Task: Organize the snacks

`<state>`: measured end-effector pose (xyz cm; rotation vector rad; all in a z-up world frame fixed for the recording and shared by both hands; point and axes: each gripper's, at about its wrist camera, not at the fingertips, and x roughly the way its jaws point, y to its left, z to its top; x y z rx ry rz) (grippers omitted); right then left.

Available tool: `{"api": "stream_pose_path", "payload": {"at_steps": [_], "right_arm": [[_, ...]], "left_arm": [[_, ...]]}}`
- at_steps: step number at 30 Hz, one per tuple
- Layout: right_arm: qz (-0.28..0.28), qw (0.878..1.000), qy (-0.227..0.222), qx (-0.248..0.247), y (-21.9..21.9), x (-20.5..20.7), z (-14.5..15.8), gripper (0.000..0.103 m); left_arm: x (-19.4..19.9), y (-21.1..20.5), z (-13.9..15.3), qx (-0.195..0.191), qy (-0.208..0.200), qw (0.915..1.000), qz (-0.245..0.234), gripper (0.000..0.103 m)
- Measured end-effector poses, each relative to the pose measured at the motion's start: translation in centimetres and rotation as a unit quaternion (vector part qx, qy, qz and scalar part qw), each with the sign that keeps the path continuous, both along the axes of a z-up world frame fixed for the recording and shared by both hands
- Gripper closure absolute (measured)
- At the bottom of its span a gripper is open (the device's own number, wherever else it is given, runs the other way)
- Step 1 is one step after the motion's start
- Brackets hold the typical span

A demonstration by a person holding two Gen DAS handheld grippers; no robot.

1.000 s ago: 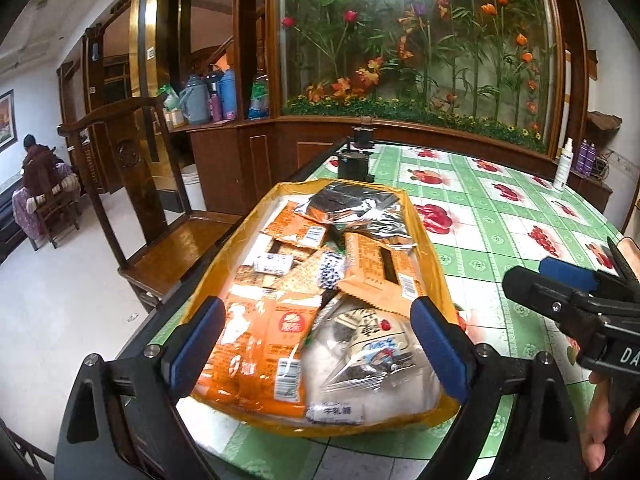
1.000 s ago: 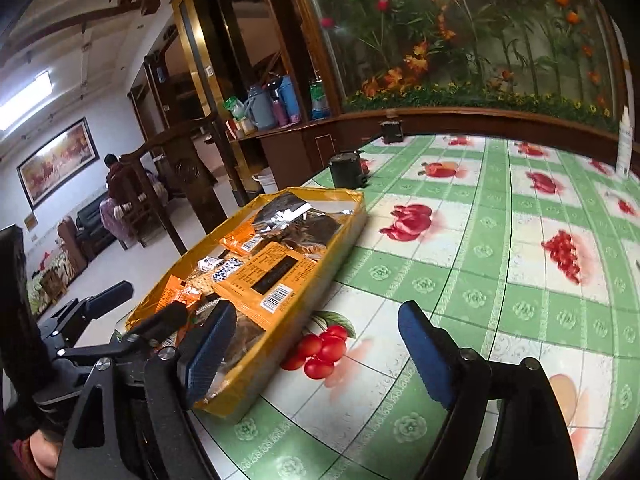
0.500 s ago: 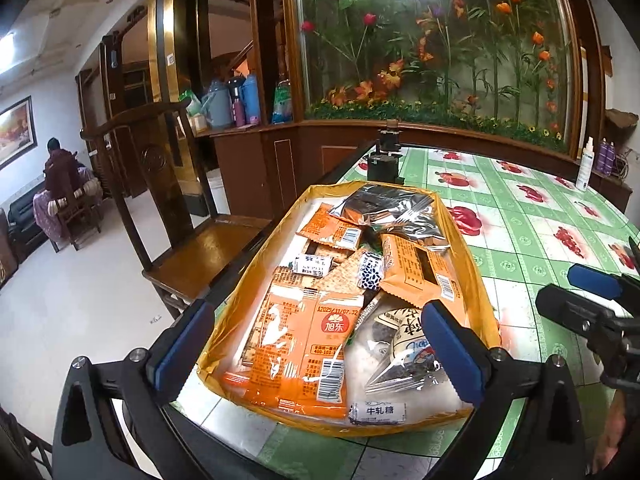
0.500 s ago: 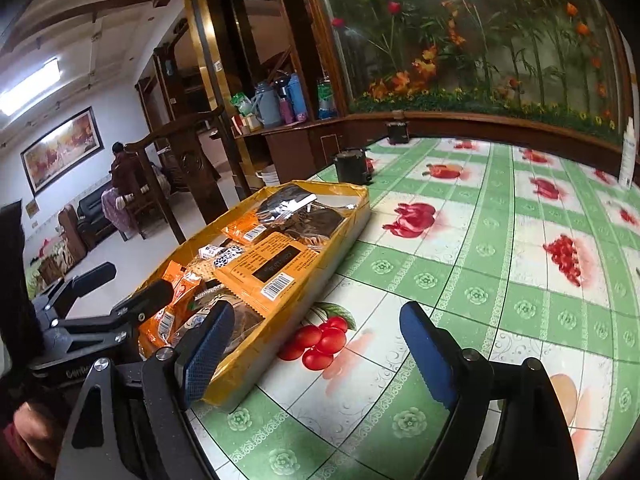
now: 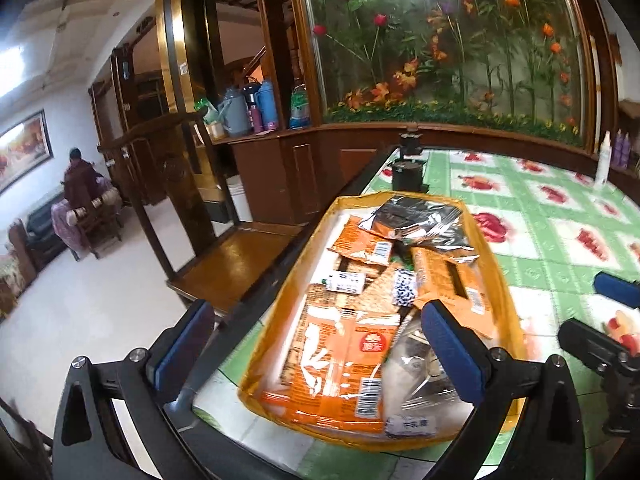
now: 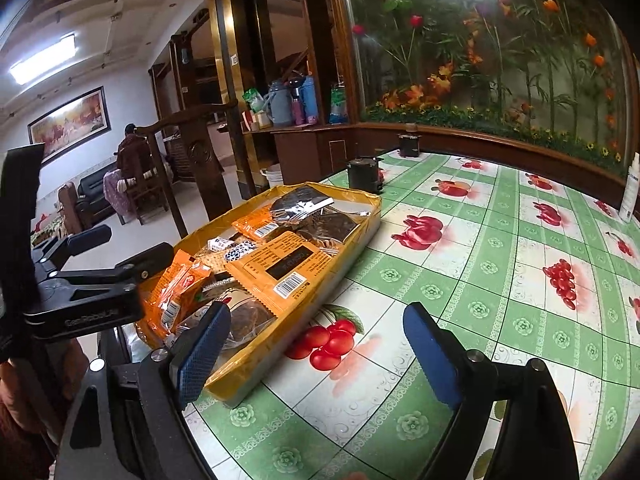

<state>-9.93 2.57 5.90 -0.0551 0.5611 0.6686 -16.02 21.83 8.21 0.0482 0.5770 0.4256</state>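
I note the left gripper (image 5: 320, 344) has opened fully over the tray (image 5: 500, 280) of snacks (image 5: 340, 352) at the tabletop's left edge. Right gripper (image 6: 316, 348) is opening beside it, empty. Picking can begin.

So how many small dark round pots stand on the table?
2: one small dark round pot just beyond the yellow tray's far end, another at the table's far edge.

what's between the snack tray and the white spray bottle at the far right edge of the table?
Nothing: right wrist view shows only bare fruit-print tablecloth between the yellow tray and the spray bottle.
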Motion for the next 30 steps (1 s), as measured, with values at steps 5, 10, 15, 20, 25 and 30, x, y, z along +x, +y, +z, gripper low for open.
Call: {"api": "stream_pose_path", "payload": {"at_steps": [5,10,15,20,25,30], "right_arm": [[0.011,1.000,0.002,0.015,-0.3,-0.3,0.3,0.012],[0.020,1.000,-0.005,0.007,0.2,-0.9,0.3,0.012],[0.023,1.000,-0.010,-0.010,0.8,-1.2,0.0,0.012],[0.021,1.000,-0.004,-0.011,0.8,-0.9,-0.2,0.012],[0.017,1.000,-0.002,-0.007,0.6,-0.7,-0.3,0.012],[0.021,1.000,-0.005,-0.011,0.8,-0.9,-0.2,0.012]], "left_arm": [[0.3,0.1,-0.4,-0.007,0.011,0.9999,0.004,0.000],[0.4,-0.5,-0.6,0.002,0.009,1.0000,0.002,0.000],[0.2,-0.7,-0.9,0.011,0.008,0.9999,0.006,0.000],[0.2,-0.2,-1.2,-0.001,0.010,0.9999,0.007,0.000],[0.5,-0.1,-1.4,0.002,0.013,0.9999,0.009,0.000],[0.7,0.1,-1.6,-0.003,0.018,0.9998,0.009,0.000]]}}
